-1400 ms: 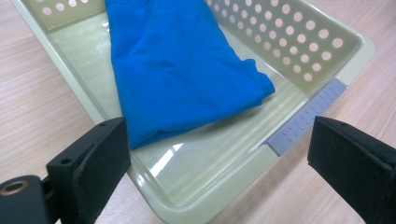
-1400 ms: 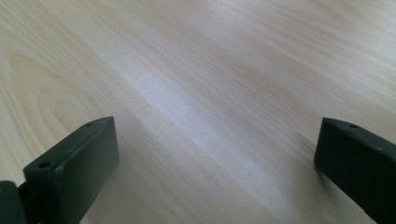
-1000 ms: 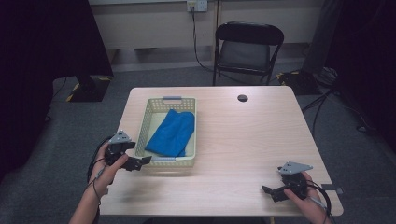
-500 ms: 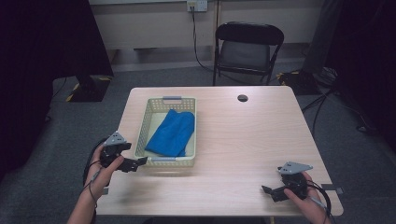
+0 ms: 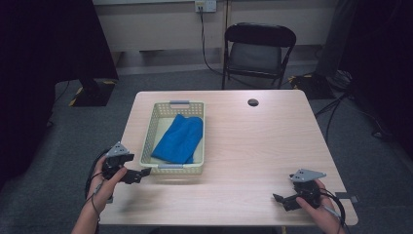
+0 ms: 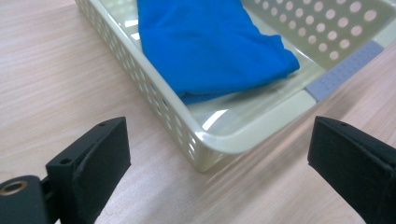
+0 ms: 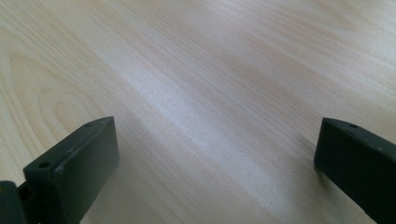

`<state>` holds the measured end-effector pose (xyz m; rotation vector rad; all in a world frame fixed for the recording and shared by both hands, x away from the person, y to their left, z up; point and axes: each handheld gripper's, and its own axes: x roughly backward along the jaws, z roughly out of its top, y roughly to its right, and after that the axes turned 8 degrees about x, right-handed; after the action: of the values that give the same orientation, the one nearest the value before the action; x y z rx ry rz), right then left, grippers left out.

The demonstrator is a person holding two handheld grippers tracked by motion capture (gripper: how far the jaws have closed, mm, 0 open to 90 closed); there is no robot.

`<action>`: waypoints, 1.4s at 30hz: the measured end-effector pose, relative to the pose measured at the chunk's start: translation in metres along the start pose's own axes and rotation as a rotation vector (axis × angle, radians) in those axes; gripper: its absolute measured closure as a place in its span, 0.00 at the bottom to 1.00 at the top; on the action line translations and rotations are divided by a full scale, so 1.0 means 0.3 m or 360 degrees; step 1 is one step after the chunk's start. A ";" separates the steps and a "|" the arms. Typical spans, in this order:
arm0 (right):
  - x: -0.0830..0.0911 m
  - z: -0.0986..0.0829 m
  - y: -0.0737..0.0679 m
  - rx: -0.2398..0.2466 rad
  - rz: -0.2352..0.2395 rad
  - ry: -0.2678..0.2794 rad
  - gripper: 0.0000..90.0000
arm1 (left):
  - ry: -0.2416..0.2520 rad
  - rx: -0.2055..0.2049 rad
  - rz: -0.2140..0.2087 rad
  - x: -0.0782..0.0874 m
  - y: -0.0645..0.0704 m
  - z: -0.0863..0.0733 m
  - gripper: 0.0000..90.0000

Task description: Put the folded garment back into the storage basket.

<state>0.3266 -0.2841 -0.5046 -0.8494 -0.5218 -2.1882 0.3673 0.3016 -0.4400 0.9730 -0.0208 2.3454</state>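
A grey carpeted floor (image 5: 58,161) and a pale wall with one socket lay behind the light wooden surface (image 5: 253,146), which filled the middle of the high view. One black folding chair (image 5: 258,48) stood beyond its far edge, in the upper centre of the frame. On the surface sat one cream perforated plastic basket (image 5: 146,141) with grey handles, left of centre, and inside it lay one folded blue cloth (image 5: 179,139). One small dark round hole (image 5: 253,102) marked the surface near its far edge. Cables trailed over the floor at the right.

The left gripper (image 5: 141,174), held in a hand (image 5: 104,178) at the lower left, pointed at the basket's near left corner; in the left gripper view its jaws stood wide apart with that basket corner (image 6: 205,144) between and just ahead of them, nothing held. The right gripper (image 5: 280,200) rested low at the lower right, well apart from the basket, jaws spread over bare wood (image 7: 210,93).
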 end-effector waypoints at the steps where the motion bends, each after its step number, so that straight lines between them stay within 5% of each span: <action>1: 0.000 0.000 0.000 0.0000 0.0000 0.0000 0.00 | -0.0002 0.0001 -0.0002 -0.002 0.000 -0.003 0.06; 33: 0.000 0.000 0.000 0.0000 0.0000 0.0000 0.00 | -0.0038 0.0009 0.0026 -0.064 -0.011 -0.086 0.06; 42: 0.000 0.000 0.000 0.0000 0.0000 0.0000 0.00 | -0.0093 -0.0047 0.0069 -0.095 -0.011 -0.112 0.06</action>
<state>0.3266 -0.2841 -0.5046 -0.8496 -0.5216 -2.1884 0.3633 0.2973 -0.4837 1.0360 -0.1000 2.3484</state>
